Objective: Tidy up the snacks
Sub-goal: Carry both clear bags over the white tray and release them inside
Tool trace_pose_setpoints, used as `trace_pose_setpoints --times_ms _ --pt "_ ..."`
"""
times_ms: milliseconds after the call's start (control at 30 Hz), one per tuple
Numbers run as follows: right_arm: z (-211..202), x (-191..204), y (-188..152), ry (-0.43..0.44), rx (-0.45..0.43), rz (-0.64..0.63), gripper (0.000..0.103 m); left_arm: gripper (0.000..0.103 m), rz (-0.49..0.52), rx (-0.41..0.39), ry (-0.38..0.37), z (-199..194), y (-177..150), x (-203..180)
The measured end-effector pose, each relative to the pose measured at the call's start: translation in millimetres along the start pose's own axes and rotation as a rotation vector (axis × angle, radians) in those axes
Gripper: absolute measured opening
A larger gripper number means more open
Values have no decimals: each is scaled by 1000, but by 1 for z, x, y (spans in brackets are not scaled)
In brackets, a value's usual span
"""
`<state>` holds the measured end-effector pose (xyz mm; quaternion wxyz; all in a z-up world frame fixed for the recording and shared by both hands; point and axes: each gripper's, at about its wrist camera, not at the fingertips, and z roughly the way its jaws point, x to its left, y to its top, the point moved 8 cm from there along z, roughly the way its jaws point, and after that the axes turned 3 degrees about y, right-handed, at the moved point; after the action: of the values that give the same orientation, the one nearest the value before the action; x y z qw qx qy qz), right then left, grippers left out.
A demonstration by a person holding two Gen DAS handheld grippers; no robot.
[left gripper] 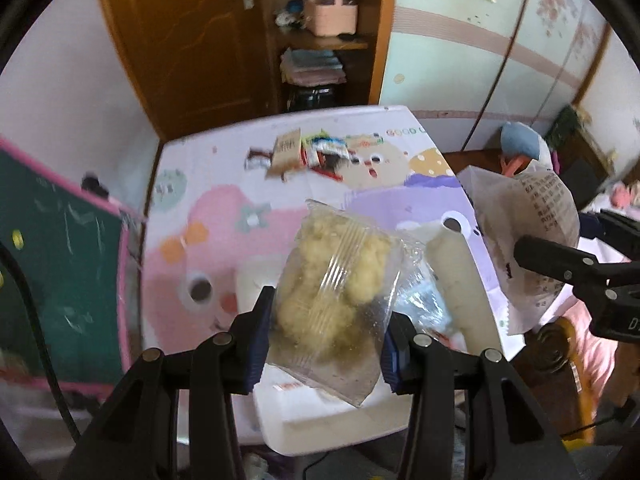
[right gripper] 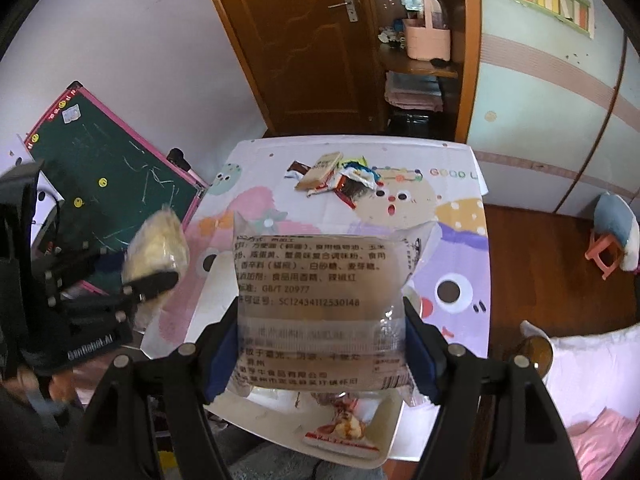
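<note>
My left gripper [left gripper: 326, 332] is shut on a clear packet of pale yellow puffed snack [left gripper: 336, 288], held above the near end of the table; it also shows in the right wrist view [right gripper: 158, 250]. My right gripper [right gripper: 320, 344] is shut on a clear packet with printed black text [right gripper: 320, 304], seen from the left wrist view [left gripper: 536, 224] at the right. A white tray [right gripper: 384, 436] lies below at the table's near edge and holds a red-printed snack packet [right gripper: 344, 430]. A pile of several snack packets [right gripper: 336, 178] lies at the far end of the table.
The table has a cartoon-print cloth [left gripper: 224, 216]. A green chalkboard with a pink frame [right gripper: 112, 156] leans at the left. A wooden door and shelf with a pink basket [right gripper: 426, 36] stand behind. A small pink stool [right gripper: 604, 252] is on the floor at the right.
</note>
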<state>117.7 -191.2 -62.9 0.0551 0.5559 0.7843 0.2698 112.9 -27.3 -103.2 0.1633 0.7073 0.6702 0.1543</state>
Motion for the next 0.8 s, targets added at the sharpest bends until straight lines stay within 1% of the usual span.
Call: trace_pose_setpoints --times_ms 133,333,400,700,767,800 --pt "9 5 -15 -29 17 6 73 44 -55 18 -2 12 -26 -3" --pt "15 12 -30 -71 26 -11 74 44 -61 42 5 25 -42 -9" --pt "18 14 -33 -88 32 -20 74 45 -63 50 2 27 -44 -11" --pt "17 18 -38 -108 19 -17 74 45 -42 47 14 30 -44 -14" --pt "12 18 -33 -111 -10 -20 74 50 -27 38 22 28 -44 -16" --pt "9 18 -32 -114 -20 -21 74 65 -21 35 21 27 -43 -18"
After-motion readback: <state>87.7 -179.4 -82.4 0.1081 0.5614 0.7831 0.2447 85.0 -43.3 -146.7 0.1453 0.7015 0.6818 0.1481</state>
